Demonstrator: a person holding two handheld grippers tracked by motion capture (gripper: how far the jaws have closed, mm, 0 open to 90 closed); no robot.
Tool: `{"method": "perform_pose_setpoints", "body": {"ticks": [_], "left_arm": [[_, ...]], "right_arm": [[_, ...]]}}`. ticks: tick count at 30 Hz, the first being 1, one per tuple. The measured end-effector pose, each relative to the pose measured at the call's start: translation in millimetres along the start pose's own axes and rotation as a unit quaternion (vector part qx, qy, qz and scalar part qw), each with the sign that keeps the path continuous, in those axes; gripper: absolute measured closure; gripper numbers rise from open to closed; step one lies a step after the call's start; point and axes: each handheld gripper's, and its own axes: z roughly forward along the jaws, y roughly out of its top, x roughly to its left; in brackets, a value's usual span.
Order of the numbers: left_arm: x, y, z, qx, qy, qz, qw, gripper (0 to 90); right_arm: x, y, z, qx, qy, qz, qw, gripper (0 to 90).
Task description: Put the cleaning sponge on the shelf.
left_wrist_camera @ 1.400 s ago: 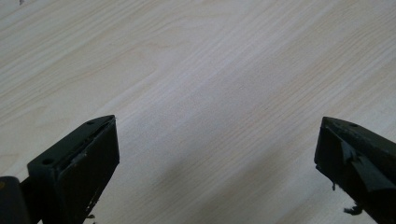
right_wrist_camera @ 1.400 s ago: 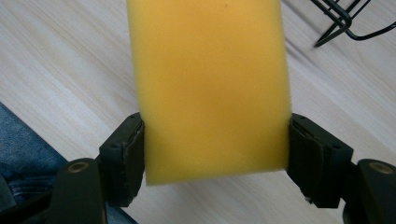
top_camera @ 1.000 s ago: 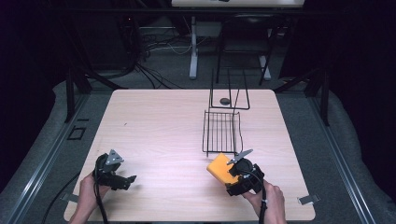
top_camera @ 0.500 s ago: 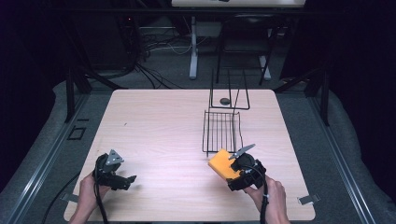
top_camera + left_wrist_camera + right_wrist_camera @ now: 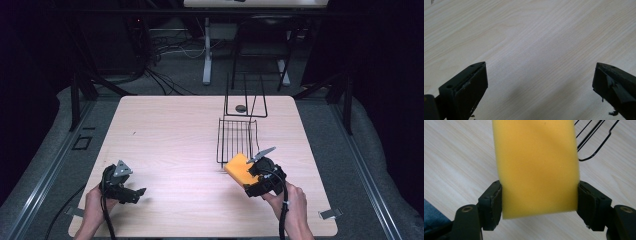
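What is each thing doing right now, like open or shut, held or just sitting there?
Right gripper: shut on the yellow sponge.
Yellow sponge: squeezed between the jaws at both sides.
Left gripper: open, nothing between its jaws.
Wire rack: standing on the table, nothing seen in it.
Small dark round thing: lying on the table behind the rack.

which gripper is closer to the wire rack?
Right. The right gripper, shut on the yellow sponge, sits just before the wire rack; the left gripper waits open far across the table.
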Motion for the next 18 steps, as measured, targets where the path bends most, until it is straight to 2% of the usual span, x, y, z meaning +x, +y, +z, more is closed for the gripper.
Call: {"method": "perform_pose_setpoints", "body": {"ticks": [2, 9, 12, 18], "left_arm": [[0.1, 0.0, 0.0, 0.0, 0.0, 0.0, 1.0, 0.1], [-0.6, 0.5, 0.3, 0.002, 0.0, 0.001, 1.0, 0.1], [0.1, 0.5, 1.2, -0.002, -0.01, -0.005, 0.9999, 0.1], [-0.3, 0.4, 2.1, -0.003, -0.008, -0.009, 0.9999, 0.1]], "right_arm": [[-2.7, 2.4, -1.0, 0.004, -0.004, -0.003, 1.0, 28.8], [-11.0, 7.4, 1.1, -0.01, -0.004, 0.009, 0.9999, 29.0], [-14.9, 10.7, 3.0, -0.011, -0.002, 0.014, 0.9998, 29.2], [-26.3, 15.9, 8.1, -0.013, -0.001, 0.02, 0.9997, 29.4]]}}
